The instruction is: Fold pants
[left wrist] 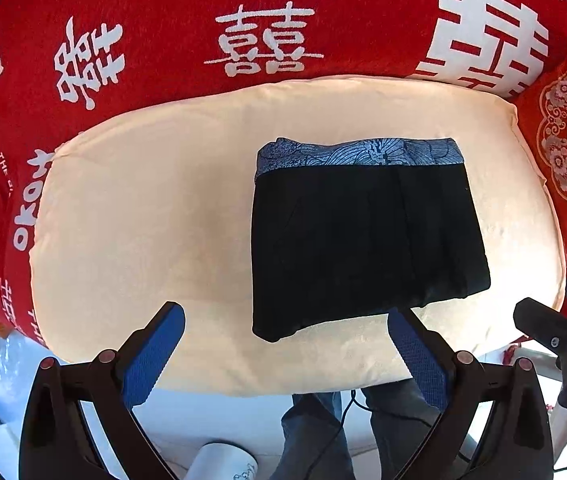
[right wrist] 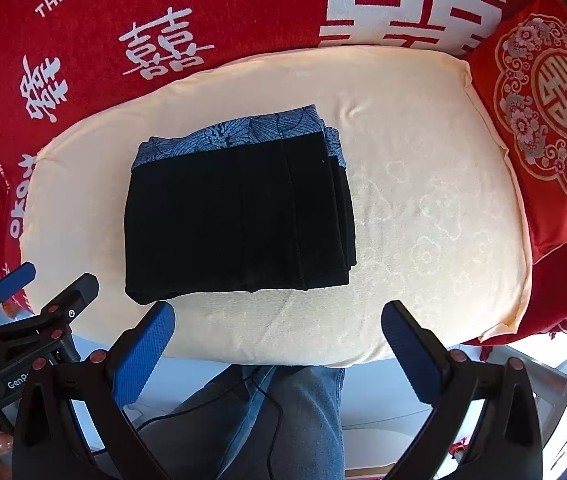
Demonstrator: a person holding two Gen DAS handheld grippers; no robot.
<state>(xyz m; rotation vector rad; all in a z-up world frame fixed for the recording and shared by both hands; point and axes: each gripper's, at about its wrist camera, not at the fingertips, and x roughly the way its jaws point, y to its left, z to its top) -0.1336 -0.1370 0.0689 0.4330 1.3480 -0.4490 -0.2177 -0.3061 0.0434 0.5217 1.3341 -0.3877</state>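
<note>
The black pants (left wrist: pixel 363 244) lie folded into a compact rectangle on a cream cushion (left wrist: pixel 143 208), with a blue patterned waistband (left wrist: pixel 359 154) at the far edge. They also show in the right wrist view (right wrist: pixel 239 216), on the cushion (right wrist: pixel 423 208). My left gripper (left wrist: pixel 287 320) is open and empty, just short of the pants' near edge. My right gripper (right wrist: pixel 279 316) is open and empty, held back above the cushion's near edge. The left gripper also shows at the left of the right wrist view (right wrist: pixel 43 292).
A red blanket with white characters (left wrist: pixel 243 12) covers the surface behind the cushion. A red embroidered pillow (right wrist: pixel 543 112) lies to the right. The person's jeans-clad legs (right wrist: pixel 295 420) and a black cable (right wrist: pixel 267 408) are below the cushion's near edge.
</note>
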